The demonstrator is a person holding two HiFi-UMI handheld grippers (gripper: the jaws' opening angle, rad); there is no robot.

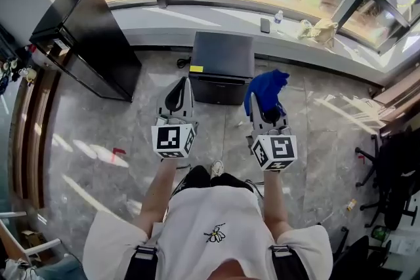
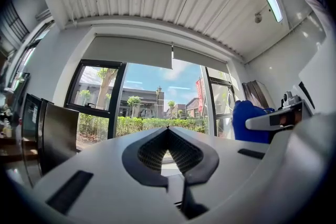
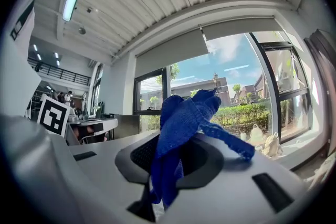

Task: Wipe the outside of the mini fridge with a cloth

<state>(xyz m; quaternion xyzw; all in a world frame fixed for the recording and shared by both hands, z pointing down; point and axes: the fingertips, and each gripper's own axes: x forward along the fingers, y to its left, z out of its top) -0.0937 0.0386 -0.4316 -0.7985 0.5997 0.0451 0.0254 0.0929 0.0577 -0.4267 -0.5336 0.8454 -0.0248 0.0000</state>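
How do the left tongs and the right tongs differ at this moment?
The right tongs are shut on a bunched blue knitted cloth; the left tongs are shut on nothing, their tips meeting bare. In the head view the left tongs hang by the left front corner of the low black mini fridge, the right tongs by its right front corner. Shared: both point toward the windows, and neither appears to touch the fridge.
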